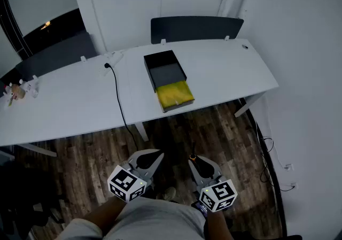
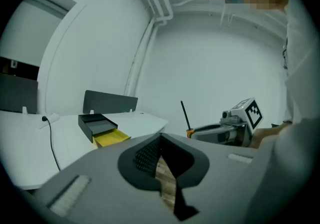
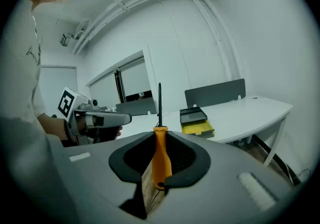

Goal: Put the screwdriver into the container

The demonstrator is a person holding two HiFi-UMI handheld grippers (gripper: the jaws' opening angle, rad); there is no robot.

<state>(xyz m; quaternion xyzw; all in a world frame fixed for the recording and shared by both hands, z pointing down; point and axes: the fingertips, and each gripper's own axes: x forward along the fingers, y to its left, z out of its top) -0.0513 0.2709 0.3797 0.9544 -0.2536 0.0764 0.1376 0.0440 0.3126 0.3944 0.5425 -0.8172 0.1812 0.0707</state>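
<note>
The screwdriver (image 3: 160, 158), smooth orange handle and thin dark shaft, we clamp in our right gripper (image 3: 160, 140); left gripper (image 2: 160, 140) closed, empty. Blade tip unreadable.

Container (image 1: 166, 70) top open, bare desk (image 1: 224, 73) around it. Cable (image 1: 118, 100) runs just left; dark partition (image 1: 195, 28) stands behind, along desk's far edge.

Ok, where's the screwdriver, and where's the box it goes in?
screwdriver (image 3: 161, 160), right gripper view, on its orange handle.
container (image 1: 166, 76), head view, on the bare grey floor of its black part.
</note>
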